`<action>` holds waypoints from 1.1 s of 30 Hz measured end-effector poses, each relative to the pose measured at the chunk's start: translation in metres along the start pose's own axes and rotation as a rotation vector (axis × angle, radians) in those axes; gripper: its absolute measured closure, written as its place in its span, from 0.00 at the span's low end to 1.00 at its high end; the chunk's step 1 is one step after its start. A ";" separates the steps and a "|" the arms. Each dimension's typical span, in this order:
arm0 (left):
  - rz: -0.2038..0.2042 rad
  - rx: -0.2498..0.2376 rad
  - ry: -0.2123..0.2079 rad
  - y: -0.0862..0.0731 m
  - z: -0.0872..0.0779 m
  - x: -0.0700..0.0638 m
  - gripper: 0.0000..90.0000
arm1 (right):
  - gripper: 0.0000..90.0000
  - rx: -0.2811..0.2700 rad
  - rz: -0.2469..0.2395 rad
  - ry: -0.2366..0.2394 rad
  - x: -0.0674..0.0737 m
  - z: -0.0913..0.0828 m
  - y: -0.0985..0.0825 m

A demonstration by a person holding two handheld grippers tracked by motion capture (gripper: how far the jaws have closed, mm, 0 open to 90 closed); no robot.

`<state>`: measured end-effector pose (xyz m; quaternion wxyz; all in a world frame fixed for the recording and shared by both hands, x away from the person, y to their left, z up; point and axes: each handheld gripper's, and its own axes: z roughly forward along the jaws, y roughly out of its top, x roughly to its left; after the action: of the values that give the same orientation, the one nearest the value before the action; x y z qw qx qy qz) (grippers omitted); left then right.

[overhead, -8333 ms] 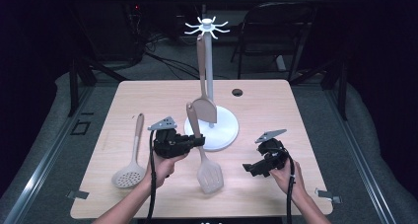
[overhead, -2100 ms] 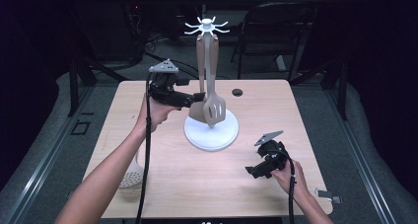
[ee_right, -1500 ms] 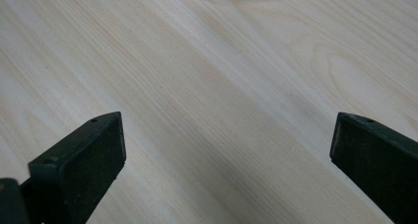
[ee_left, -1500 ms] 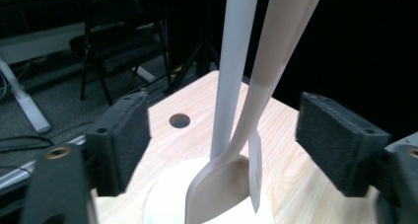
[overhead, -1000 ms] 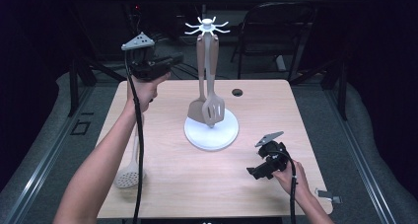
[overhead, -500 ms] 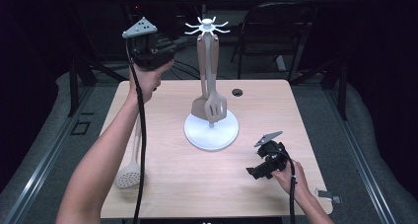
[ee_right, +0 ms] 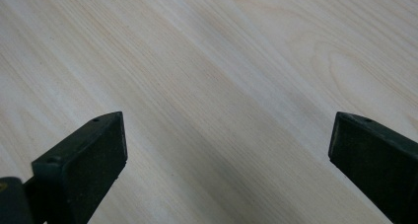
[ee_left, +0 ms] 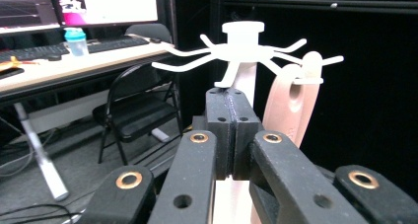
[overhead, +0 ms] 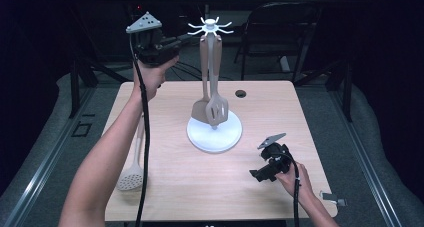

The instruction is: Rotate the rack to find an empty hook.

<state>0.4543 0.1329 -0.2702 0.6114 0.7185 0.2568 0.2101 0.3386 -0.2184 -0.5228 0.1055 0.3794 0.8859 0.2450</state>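
While hung from white rack [overhead: 210, 26] at upper centre of the high view: two utensils, slotted turner [overhead: 218, 108] in front, solid spatula [overhead: 202, 110] behind, blades just above the round base [overhead: 214, 135].

Raised at upper left of the frame, left gripper [overhead: 183, 37] with jaws pressed together on nothing, tips just beside the rack's hooks; seen in the left gripper view just below the hook crown [ee_left: 242, 49], pale handles [ee_left: 291, 103] looped at right; low at lower right, right gripper [overhead: 256, 175] spread wide over bare table [overhead: 310, 117]; lying at lower left, skimmer [overhead: 132, 173].
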 end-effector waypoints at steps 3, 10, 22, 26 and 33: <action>0.019 0.003 -0.006 0.001 -0.001 -0.004 1.00 | 0.01 0.014 -0.015 -0.014 -0.001 -0.001 0.000; 0.011 -0.010 0.007 0.005 0.000 -0.004 1.00 | 0.01 0.016 -0.014 -0.013 0.000 -0.001 0.001; -0.006 -0.013 0.059 0.006 0.004 0.002 1.00 | 0.01 0.008 -0.008 -0.009 0.000 0.000 0.000; -0.002 -0.008 0.072 0.006 0.006 0.004 1.00 | 0.01 0.018 -0.019 -0.013 0.000 0.000 0.000; -0.012 -0.009 0.093 0.009 0.007 0.009 1.00 | 0.01 0.018 -0.016 -0.010 0.000 0.001 0.000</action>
<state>0.4668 0.1317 -0.2624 0.6032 0.7036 0.2884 0.2406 0.3390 -0.2183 -0.5235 0.1085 0.3745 0.8906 0.2341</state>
